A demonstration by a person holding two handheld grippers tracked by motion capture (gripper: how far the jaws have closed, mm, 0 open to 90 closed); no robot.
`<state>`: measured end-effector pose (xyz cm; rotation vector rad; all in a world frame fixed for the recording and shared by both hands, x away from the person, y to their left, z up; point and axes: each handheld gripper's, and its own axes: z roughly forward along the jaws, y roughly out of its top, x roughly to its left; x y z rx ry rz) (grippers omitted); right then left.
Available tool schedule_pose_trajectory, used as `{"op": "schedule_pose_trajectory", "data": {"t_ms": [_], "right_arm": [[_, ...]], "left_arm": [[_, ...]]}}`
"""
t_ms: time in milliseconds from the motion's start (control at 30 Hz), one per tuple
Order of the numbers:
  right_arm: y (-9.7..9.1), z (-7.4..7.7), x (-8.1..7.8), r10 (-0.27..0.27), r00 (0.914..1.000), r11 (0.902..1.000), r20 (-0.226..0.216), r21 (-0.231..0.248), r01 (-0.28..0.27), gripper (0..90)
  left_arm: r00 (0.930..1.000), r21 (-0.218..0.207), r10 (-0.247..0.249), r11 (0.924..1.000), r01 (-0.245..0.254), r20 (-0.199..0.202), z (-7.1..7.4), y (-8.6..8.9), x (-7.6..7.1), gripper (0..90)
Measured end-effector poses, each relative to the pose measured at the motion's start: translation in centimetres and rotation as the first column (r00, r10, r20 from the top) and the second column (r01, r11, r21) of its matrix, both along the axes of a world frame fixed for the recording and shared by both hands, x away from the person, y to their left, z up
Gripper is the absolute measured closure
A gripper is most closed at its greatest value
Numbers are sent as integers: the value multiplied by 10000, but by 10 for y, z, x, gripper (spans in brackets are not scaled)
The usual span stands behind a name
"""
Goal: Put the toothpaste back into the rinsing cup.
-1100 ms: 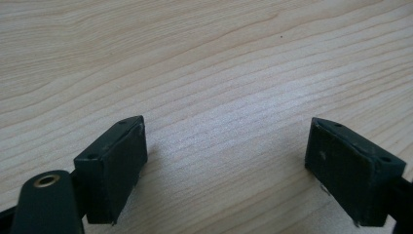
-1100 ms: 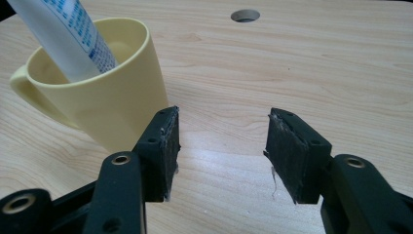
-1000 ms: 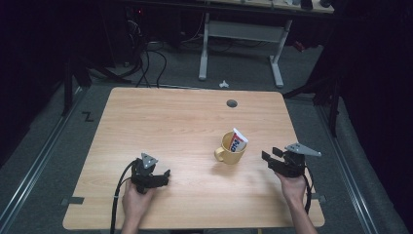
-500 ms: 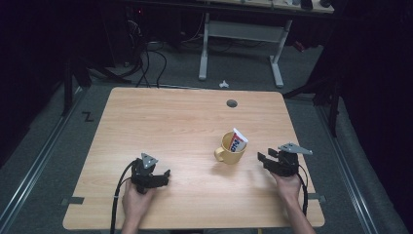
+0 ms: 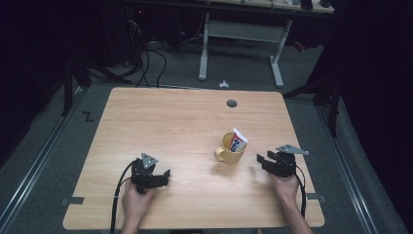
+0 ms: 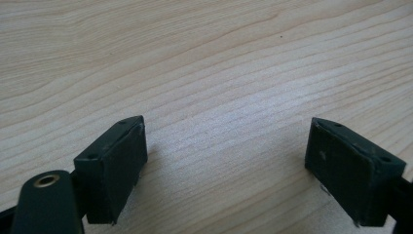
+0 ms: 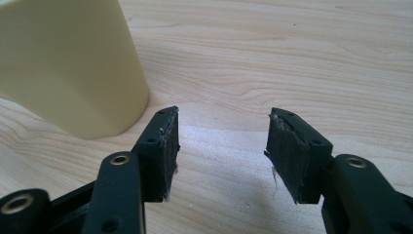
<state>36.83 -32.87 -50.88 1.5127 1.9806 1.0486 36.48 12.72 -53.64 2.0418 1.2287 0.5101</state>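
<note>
Yellow mug (image 5: 233,149) with tube (image 5: 238,141) sits right of surface centre. Right gripper (image 5: 264,162) just beside it, fingers apart, empty; left gripper (image 5: 163,176) likewise. Risk: sideways approach knocks mug over.

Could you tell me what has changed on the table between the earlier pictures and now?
The right gripper has moved in toward the yellow mug and come lower, jaws open with nothing between them. The left gripper, the mug and the tube standing in it have stayed where they were.
</note>
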Motion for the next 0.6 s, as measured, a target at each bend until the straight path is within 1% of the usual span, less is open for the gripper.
{"op": "schedule_pose_trajectory", "data": {"t_ms": [133, 200, 233, 433, 600], "right_arm": [[2, -2, 2, -9, 10000, 10000, -70, -99, 8, 452], [3, -5, 4, -82, 9999, 9997, -122, -217, 80, 451], [3, -6, 4, -130, 9997, 9997, -192, -203, 126, 450], [7, -10, 7, -53, 9998, 9990, -213, -434, 43, 448], [8, -12, 8, -109, 9995, 9986, -287, -523, 94, 447]], "left_arm": [[10000, 3, -4, 10000, 4, -2, 0, 0, 0, 158], [10000, 2, -2, 10000, 2, 0, 0, 0, 0, 158], [10000, 5, -3, 10000, 3, 1, 0, 0, 0, 158], [10000, 16, -15, 10000, 15, 0, 0, 0, 0, 158], [10000, 18, -16, 10000, 16, 0, 0, 0, 0, 158]]}}
